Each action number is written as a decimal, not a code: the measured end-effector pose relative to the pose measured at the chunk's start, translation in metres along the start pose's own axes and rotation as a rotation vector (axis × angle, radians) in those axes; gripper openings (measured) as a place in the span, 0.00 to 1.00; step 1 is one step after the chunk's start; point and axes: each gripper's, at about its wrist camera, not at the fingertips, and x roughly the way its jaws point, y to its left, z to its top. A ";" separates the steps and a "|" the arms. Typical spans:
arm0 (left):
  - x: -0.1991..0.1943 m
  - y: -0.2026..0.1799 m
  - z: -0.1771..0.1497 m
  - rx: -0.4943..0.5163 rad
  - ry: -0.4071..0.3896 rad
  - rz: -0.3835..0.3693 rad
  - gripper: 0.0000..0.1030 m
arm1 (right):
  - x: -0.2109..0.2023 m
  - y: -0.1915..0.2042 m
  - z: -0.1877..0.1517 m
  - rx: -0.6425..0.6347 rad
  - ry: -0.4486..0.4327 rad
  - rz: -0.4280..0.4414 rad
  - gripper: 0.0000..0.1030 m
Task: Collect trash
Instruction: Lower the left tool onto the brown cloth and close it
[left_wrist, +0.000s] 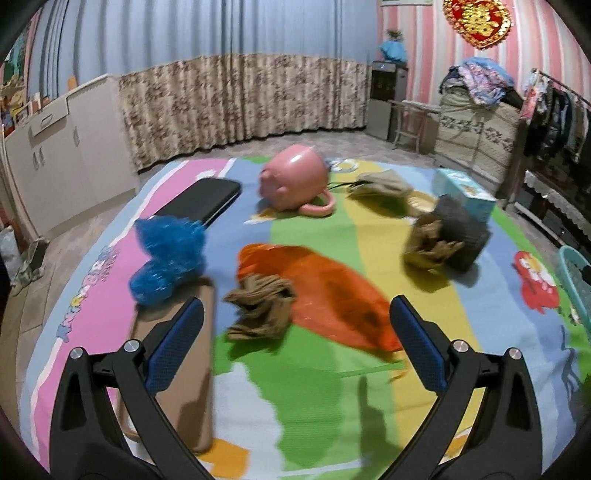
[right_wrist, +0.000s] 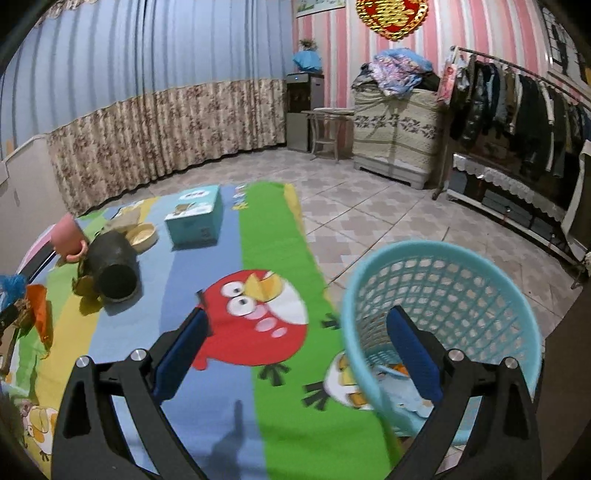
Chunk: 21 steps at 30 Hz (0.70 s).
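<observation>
1. The orange plastic bag (left_wrist: 325, 291) is the biggest bit of trash, lying flat on the play mat (left_wrist: 314, 398). We'd guess it's light, floppy and slippery, so pinch a bunched fold.
2. The teal basket (right_wrist: 443, 280) stands at the mat's edge. Our right hand-held gripper (right_wrist: 314, 354) is spread wide and empty, one finger inside the rim.
3. The brown crumpled paper (left_wrist: 260, 308) rests against the bag: light, crushable, grab anywhere.
4. Our left hand-held gripper (left_wrist: 295, 343) hangs just before it, spread wide and holding nothing.
</observation>
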 end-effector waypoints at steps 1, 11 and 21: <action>0.002 0.003 0.000 -0.001 0.007 0.000 0.95 | 0.002 0.007 -0.001 -0.015 0.005 0.002 0.92; 0.024 0.024 -0.003 -0.024 0.078 -0.036 0.79 | 0.011 0.053 -0.017 -0.113 0.054 0.050 0.92; 0.047 0.022 0.004 -0.033 0.145 -0.079 0.45 | 0.013 0.071 -0.020 -0.147 0.077 0.080 0.92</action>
